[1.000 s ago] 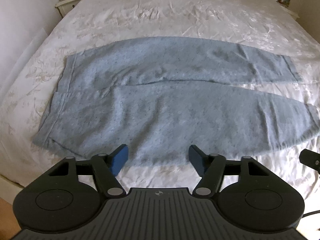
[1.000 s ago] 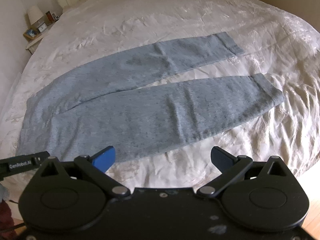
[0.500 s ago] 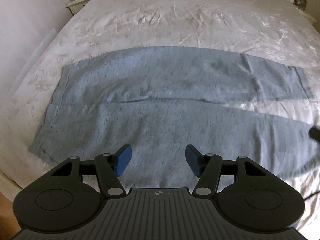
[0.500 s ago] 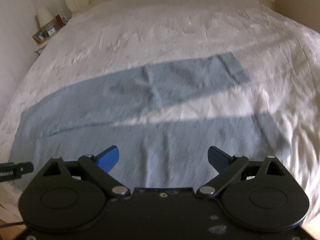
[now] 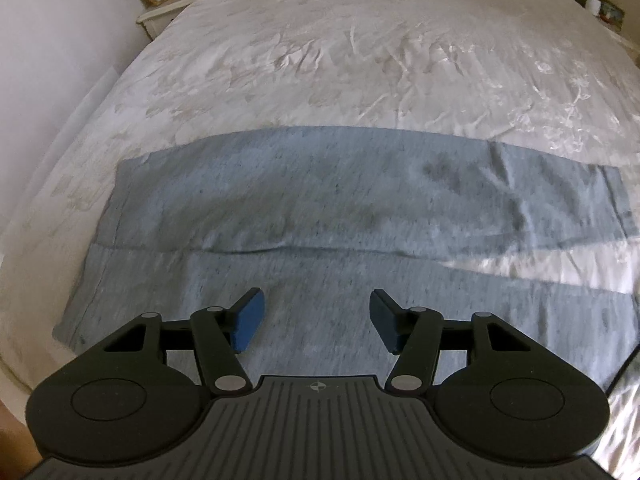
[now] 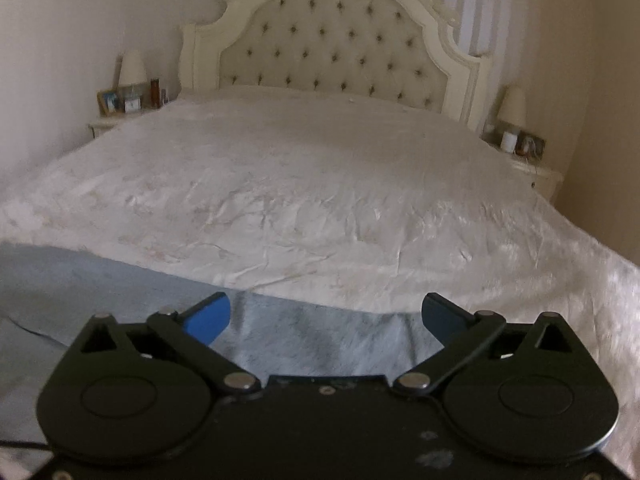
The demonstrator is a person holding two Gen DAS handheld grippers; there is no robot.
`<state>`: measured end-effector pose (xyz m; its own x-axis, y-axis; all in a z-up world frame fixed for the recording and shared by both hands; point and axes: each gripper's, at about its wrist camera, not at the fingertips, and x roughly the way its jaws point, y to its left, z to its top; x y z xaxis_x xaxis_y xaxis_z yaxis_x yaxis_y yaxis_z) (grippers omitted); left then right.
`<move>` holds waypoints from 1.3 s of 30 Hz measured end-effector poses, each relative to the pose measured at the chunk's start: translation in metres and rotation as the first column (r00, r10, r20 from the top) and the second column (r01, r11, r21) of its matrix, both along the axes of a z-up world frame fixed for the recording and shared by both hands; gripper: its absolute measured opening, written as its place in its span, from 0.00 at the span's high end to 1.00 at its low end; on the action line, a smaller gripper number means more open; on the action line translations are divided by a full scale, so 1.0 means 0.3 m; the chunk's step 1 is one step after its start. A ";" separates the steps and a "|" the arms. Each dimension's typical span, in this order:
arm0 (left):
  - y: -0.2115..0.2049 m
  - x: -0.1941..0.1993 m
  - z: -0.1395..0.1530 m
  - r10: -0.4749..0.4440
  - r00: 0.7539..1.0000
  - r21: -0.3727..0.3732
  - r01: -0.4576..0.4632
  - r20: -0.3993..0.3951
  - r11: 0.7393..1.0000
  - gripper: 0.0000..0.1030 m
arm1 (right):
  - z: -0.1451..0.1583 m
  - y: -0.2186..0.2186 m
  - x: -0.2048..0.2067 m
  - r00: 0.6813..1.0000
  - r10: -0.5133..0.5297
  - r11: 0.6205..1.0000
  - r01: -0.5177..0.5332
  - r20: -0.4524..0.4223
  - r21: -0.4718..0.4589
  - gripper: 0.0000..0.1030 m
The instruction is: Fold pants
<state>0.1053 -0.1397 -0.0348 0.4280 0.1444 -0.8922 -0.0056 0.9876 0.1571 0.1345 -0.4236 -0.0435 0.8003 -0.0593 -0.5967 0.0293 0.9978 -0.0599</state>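
Two claws in view, both with jaws apart and nothing between them. Left claw (image 5: 316, 322) hovers over the near leg of the grey pants (image 5: 320, 208), which lie flat across the bed (image 5: 360, 60); their right end is cut off by the frame. Right claw (image 6: 326, 320): pants mostly hidden behind it, blurred.

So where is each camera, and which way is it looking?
Left wrist: sits on the left gripper, looking steeply down at the grey pants spread flat on the bed; its open jaws show.
Right wrist: sits on the right gripper, looking along the bed toward the headboard; its open jaws show.
Shared: pants, white bedspread, bedside tables.
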 end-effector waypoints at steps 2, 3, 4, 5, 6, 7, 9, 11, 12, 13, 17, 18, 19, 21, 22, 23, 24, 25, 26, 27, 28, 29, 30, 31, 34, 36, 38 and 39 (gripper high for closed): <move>-0.003 0.028 -0.006 -0.004 1.000 0.001 0.004 -0.007 1.000 0.45 | -0.017 0.007 0.048 1.000 0.021 1.000 -0.022 -0.005 -0.018 0.00; -0.002 0.043 -0.010 -0.004 1.000 0.000 0.004 -0.009 1.000 0.45 | -0.028 0.012 0.076 0.999 0.047 0.999 -0.047 -0.018 -0.018 0.00; -0.001 0.060 -0.014 -0.003 1.000 -0.001 0.003 -0.012 1.000 0.45 | -0.040 0.024 0.100 0.996 0.080 0.997 -0.081 -0.036 -0.012 0.00; -0.001 0.075 -0.019 -0.001 1.000 -0.002 0.001 -0.015 1.000 0.45 | -0.059 0.025 0.129 0.990 0.123 0.992 -0.123 -0.065 0.005 0.00; 0.001 0.091 -0.025 0.002 1.000 -0.005 -0.002 -0.019 1.000 0.45 | -0.079 0.027 0.164 0.981 0.167 0.986 -0.165 -0.098 0.027 0.02; 0.004 0.107 -0.031 0.006 1.000 -0.008 -0.006 -0.023 1.000 0.45 | -0.099 0.030 0.189 0.972 0.198 0.980 -0.194 -0.123 0.045 0.08; 0.008 0.141 -0.044 0.013 0.999 -0.011 -0.013 -0.030 1.000 0.45 | -0.143 0.040 0.258 0.952 0.257 0.966 -0.250 -0.167 0.063 0.14; 0.014 0.176 -0.057 0.019 0.999 -0.014 -0.019 -0.038 1.000 0.45 | -0.193 0.059 0.331 0.928 0.310 0.951 -0.305 -0.205 0.060 0.20; 0.017 0.195 -0.064 0.022 0.999 -0.017 -0.023 -0.043 1.000 0.45 | -0.215 0.065 0.366 0.918 0.331 0.943 -0.327 -0.221 0.054 0.20; 0.021 0.214 -0.072 0.027 0.998 -0.021 -0.028 -0.049 0.999 0.45 | -0.236 0.073 0.398 0.908 0.350 0.936 -0.348 -0.231 0.052 0.20; 0.040 0.291 -0.111 0.043 0.996 -0.047 -0.047 -0.084 0.998 0.45 | -0.312 0.121 0.518 0.866 0.424 0.903 -0.426 -0.264 0.055 0.20; 0.042 0.312 -0.124 0.047 0.994 -0.052 -0.052 -0.094 0.997 0.45 | -0.330 0.132 0.557 0.855 0.441 0.895 -0.441 -0.274 0.067 0.20; 0.044 0.334 -0.139 0.050 0.993 -0.055 -0.056 -0.104 0.997 0.45 | -0.337 0.151 0.592 0.847 0.451 0.890 -0.449 -0.281 0.074 0.20; 0.048 0.370 -0.168 0.055 0.991 -0.062 -0.063 -0.125 0.996 0.45 | -0.375 0.176 0.657 0.831 0.471 0.880 -0.466 -0.297 0.090 0.20; 0.052 0.388 -0.183 0.058 0.989 -0.066 -0.067 -0.136 0.996 0.45 | -0.391 0.186 0.681 0.824 0.477 0.876 -0.473 -0.305 0.092 0.21; 0.056 0.407 -0.197 0.061 0.987 -0.071 -0.072 -0.146 0.995 0.45 | -0.415 0.202 0.713 0.816 0.483 0.872 -0.480 -0.317 0.094 0.22; 0.060 0.423 -0.210 0.064 0.986 -0.075 -0.076 -0.154 0.994 0.45 | -0.436 0.213 0.740 0.807 0.491 0.867 -0.488 -0.328 0.098 0.22; 0.065 0.439 -0.221 0.066 0.985 -0.077 -0.079 -0.160 0.994 0.45 | -0.453 0.225 0.764 0.796 0.501 0.861 -0.498 -0.340 0.103 0.25; 0.068 0.455 -0.232 0.069 0.984 -0.077 -0.083 -0.164 0.994 0.45 | -0.484 0.241 0.794 0.781 0.514 0.853 -0.511 -0.356 0.110 0.30; 0.072 0.471 -0.241 0.072 0.983 -0.078 -0.086 -0.169 0.993 0.45 | -0.507 0.254 0.818 0.764 0.527 0.843 -0.525 -0.371 0.117 0.34; 0.079 0.485 -0.246 0.076 0.982 -0.083 -0.091 -0.171 0.992 0.45 | -0.527 0.268 0.837 0.746 0.542 0.832 -0.540 -0.386 0.124 0.42; 0.086 0.498 -0.248 0.080 0.982 -0.092 -0.097 -0.172 0.991 0.45 | -0.548 0.286 0.854 0.725 0.558 0.819 -0.559 -0.403 0.129 0.46; 0.093 0.508 -0.249 0.085 0.982 -0.101 -0.103 -0.171 0.989 0.45 | -0.566 0.300 0.865 0.705 0.573 0.806 -0.577 -0.418 0.132 0.47; 0.100 0.515 -0.248 0.091 0.982 -0.110 -0.110 -0.167 0.988 0.45 | -0.581 0.313 0.870 0.686 0.588 0.792 -0.596 -0.429 0.133 0.47; 0.112 0.540 -0.244 0.102 0.982 -0.128 -0.123 -0.160 0.984 0.45 | -0.601 0.344 0.878 0.643 0.626 0.756 -0.640 -0.442 0.138 0.65; 0.115 0.552 -0.238 0.106 0.982 -0.140 -0.128 -0.157 0.982 0.45 | -0.592 0.356 0.868 0.620 0.649 0.736 -0.658 -0.441 0.158 0.95; 0.119 0.560 -0.234 0.108 0.982 -0.154 -0.132 -0.153 0.979 0.45 | -0.561 0.368 0.827 0.618 0.660 0.722 -0.679 -0.427 0.133 0.96; 0.119 0.564 -0.230 0.107 0.982 -0.163 -0.132 -0.153 0.978 0.45 | -0.542 0.370 0.800 0.619 0.666 0.716 -0.687 -0.416 0.124 0.96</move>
<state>0.2744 -0.1039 -0.1038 0.2840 0.0261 -0.9585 -0.1153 0.9933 -0.0072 0.3745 -0.3125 -0.2061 0.3089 0.3654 -0.8781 -0.6905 0.7211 0.0572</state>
